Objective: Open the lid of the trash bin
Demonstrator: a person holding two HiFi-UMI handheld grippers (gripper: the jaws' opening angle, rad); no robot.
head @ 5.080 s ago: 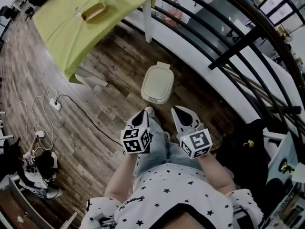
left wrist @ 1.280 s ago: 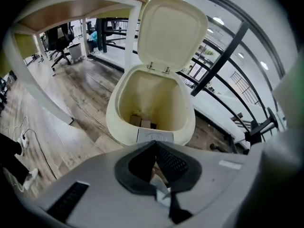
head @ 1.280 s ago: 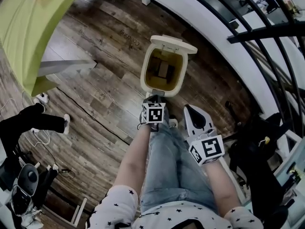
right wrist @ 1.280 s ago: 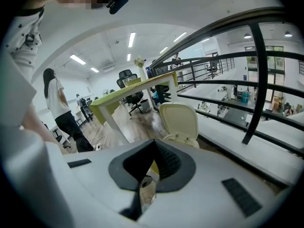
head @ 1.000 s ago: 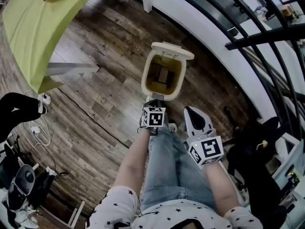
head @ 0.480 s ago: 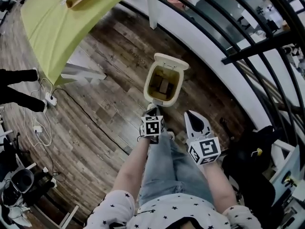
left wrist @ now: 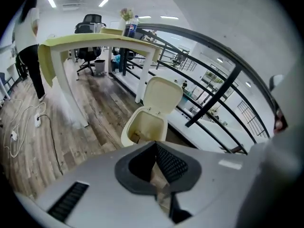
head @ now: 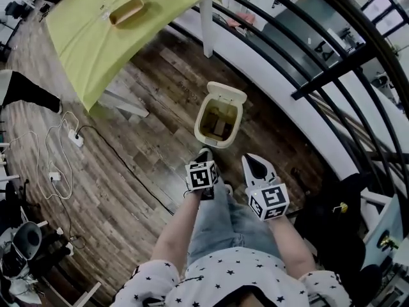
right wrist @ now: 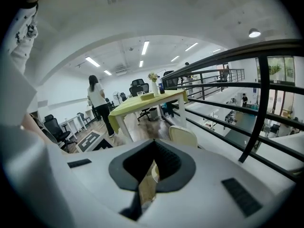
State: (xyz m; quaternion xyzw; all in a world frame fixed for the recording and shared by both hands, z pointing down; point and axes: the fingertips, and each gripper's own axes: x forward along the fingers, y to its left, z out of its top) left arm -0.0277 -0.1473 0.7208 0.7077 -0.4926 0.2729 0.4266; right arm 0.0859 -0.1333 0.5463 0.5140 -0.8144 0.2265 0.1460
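The cream trash bin (head: 213, 132) stands on the wood floor just ahead of me, its lid (head: 225, 93) tipped up and back, and some rubbish shows inside. In the left gripper view the bin (left wrist: 137, 126) and its raised lid (left wrist: 161, 93) sit straight beyond the jaws. My left gripper (head: 204, 153) hangs a little short of the bin's near rim, shut and empty. My right gripper (head: 252, 160) is beside it to the right, also shut on nothing, apart from the bin. The right gripper view shows the lid (right wrist: 183, 136) past the jaw tips.
A green-topped table (head: 102, 31) stands to the far left of the bin. Cables and a power strip (head: 75, 139) lie on the floor at left. A black railing (head: 332, 62) curves along the right. A person's leg (head: 29, 93) shows at the left edge.
The bin's lid, closed five seconds ago, now stands open. Over the last second the bin has drawn farther from my grippers in the head view, and the left gripper has come back from its rim.
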